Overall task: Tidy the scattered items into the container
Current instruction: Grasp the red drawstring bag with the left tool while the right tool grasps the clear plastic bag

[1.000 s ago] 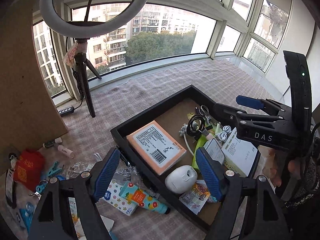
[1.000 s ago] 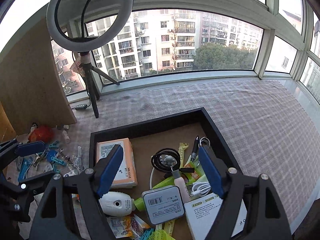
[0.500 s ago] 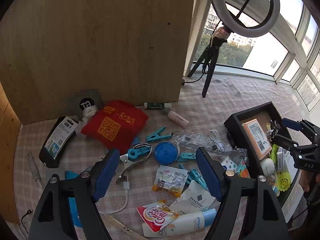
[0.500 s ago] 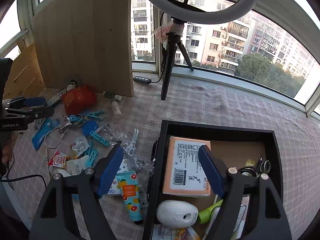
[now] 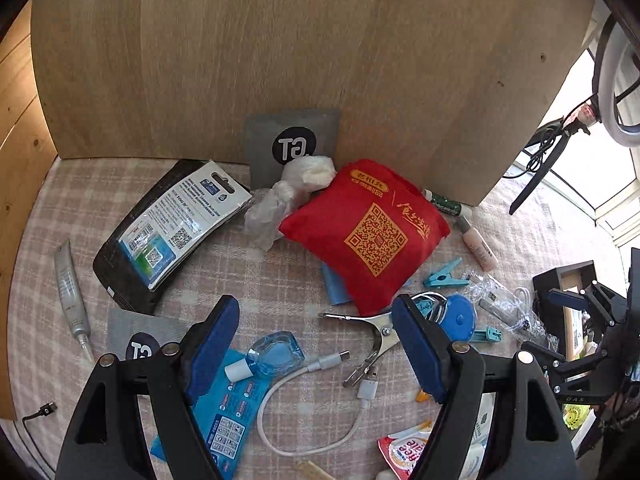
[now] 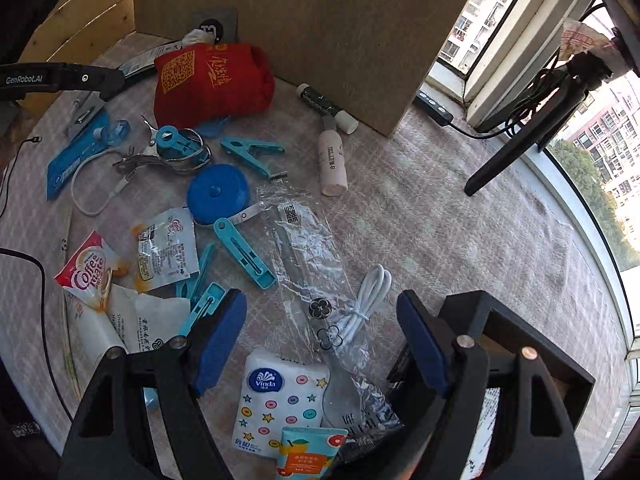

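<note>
Both claws released, nothing held. My left claw (image 5: pixel 316 344) sits over the far-left pile: white USB cable (image 5: pixel 312 396) loops right between its pads, blue-lidded bottle (image 5: pixel 276 350) just inside the left pad, steel clip (image 5: pixel 372 328) just inside the right pad, red pouch (image 5: pixel 368 232) ahead of it. My right claw (image 6: pixel 322 340) hangs by the black container (image 6: pixel 520 332), whose corner sits just beside the right pad. Between its pads: Vinda tissue pack (image 6: pixel 276 396) and the clear-wrapped spoon (image 6: pixel 316 280), long axis running forward and a little left from the claw, so roughly along my reach, pads would close across it. White coiled cable (image 6: pixel 368 300) lies just right of the wrap. My call: right claw is nearer the container, so tissue pack or spoon goes first; left handles the USB cable. The rest of the clutter lies well apart from the container on the checked bench (image 6: pixel 460 220).
</note>
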Available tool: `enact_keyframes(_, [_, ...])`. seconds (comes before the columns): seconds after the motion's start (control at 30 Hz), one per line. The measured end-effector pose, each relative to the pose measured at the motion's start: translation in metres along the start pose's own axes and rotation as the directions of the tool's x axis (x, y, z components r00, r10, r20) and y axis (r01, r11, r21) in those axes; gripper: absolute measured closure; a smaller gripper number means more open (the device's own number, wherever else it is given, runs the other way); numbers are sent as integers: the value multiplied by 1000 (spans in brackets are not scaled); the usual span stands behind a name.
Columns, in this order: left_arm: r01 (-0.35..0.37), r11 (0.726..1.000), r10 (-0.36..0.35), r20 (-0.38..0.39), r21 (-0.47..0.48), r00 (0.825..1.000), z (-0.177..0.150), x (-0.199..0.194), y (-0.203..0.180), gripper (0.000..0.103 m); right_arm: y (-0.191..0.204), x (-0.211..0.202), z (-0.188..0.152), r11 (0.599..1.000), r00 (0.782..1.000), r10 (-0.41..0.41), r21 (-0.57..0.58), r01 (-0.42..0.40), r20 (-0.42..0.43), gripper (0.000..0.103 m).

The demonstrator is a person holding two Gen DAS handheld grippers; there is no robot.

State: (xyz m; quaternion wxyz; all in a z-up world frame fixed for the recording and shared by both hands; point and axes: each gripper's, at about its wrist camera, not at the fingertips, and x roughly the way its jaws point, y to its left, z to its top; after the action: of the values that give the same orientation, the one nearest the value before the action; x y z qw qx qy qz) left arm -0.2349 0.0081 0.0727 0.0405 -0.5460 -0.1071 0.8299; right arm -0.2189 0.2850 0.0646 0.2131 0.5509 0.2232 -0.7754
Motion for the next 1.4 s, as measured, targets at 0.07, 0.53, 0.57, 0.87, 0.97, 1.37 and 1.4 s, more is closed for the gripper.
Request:
enact_keyframes(0.07, [15,1000,-16,-19,-21,1000,3,10,1,26,-2,10,7,1000,1000,7,-9,-7,-17,26])
enact_keyframes(0.53, [24,999,-25,-73,-21,997,22,62,-25,20,-19,33,15,993,992,114,24,-113,-47,31])
enact_keyframes(0.57, [24,1000,-25,-74,-18,997,22,63,-28,20,-19,32,14,993,992,118,12,-118,-50,32])
enact_keyframes(0.87, [81,996,-85,-93,-49,992,20,72,-53,40,-28,31,8,977,969,211,8,-212,-127,68])
enact_keyframes(0.97, [82,995,-87,-89,-51,992,21,75,-57,42,-18,33,7,982,976,171,-57,-180,-136,66])
enact_keyframes(1.37, [146,985,-149,-37,-88,988,13,68,-50,70,-31,12,6,974,974,223,54,-220,-48,95])
enact_keyframes(1.4, [142,986,-145,-31,-85,989,13,66,-52,71,-35,7,6,970,972,234,77,-231,-28,95])
